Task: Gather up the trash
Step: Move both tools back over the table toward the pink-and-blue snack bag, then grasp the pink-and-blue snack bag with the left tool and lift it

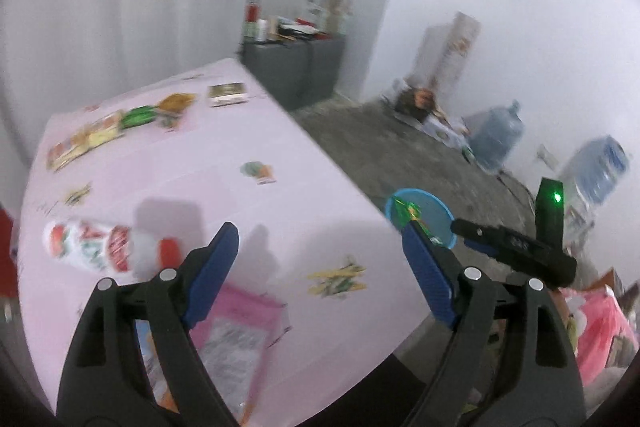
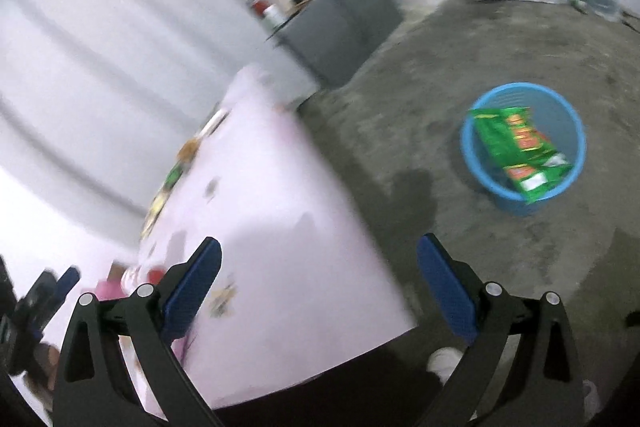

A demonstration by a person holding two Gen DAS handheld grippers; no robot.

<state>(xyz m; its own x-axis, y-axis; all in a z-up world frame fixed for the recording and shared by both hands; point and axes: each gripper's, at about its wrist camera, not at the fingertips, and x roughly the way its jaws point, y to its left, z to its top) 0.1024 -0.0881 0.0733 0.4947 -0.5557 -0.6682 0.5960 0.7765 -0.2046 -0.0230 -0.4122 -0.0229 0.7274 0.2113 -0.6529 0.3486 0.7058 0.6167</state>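
A blue bin (image 2: 522, 147) stands on the grey floor to the right of the table; a green snack packet (image 2: 520, 147) lies in it. The bin also shows in the left wrist view (image 1: 424, 215). My left gripper (image 1: 320, 247) is open and empty above the pink table (image 1: 248, 195), near a white and red bottle (image 1: 96, 247) lying on its side and a pink packet (image 1: 236, 331). My right gripper (image 2: 320, 259) is open and empty over the table's near right edge. It shows in the left wrist view (image 1: 516, 247) beside the bin.
Several wrappers (image 1: 100, 131) and a small box (image 1: 226, 95) lie at the table's far side, and a yellow wrapper (image 1: 338, 279) near me. A grey cabinet (image 1: 296, 67) stands behind the table. Water jugs (image 1: 496, 135) stand by the wall. Pink bags (image 1: 604, 323) lie at right.
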